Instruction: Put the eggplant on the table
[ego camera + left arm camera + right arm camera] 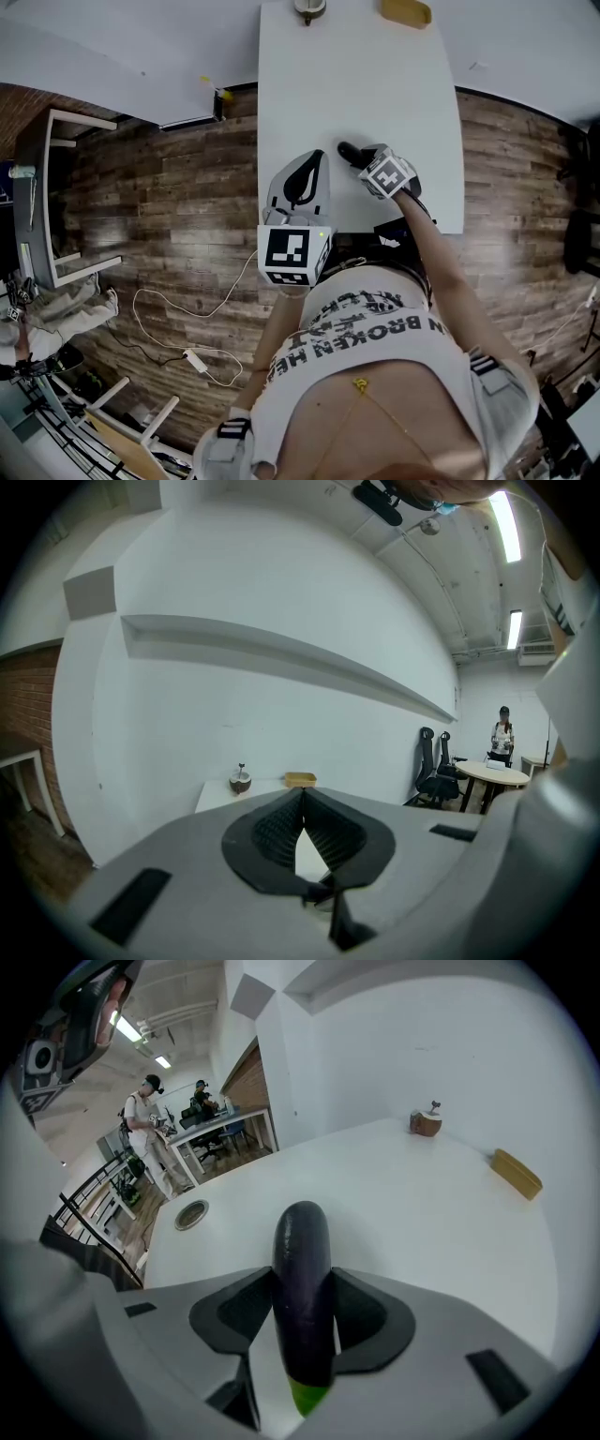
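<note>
The person's white printed shirt (375,375) fills the bottom of the head view. In front of it, the left gripper (314,159) is held close to the body by the near left corner of the white table (356,75), its marker cube towards the camera.

The right arm (450,272) reaches forward over the table's near edge, with the right gripper (361,157) tilted down at the tabletop. From above, only a dark stub of the eggplant (348,150) shows past the gripper.

The right gripper view shows much more. The right gripper (302,1279) pinches the eggplant (302,1232) lengthwise between both pads, the purple end sticking out ahead and the green stem end back towards the camera. It hangs over the table (422,1204); no view shows whether it touches the top.

In the left gripper view, the left gripper (302,799) has its tips pressed together with nothing between them, pointing nearly level at the white wall (234,696).

A small brown cup (427,1121) and a yellow tray (517,1174) sit at the table's far end, and the top edge of the head view cuts both off. A round hole (191,1213) in the tabletop shows only in the right gripper view.
</note>
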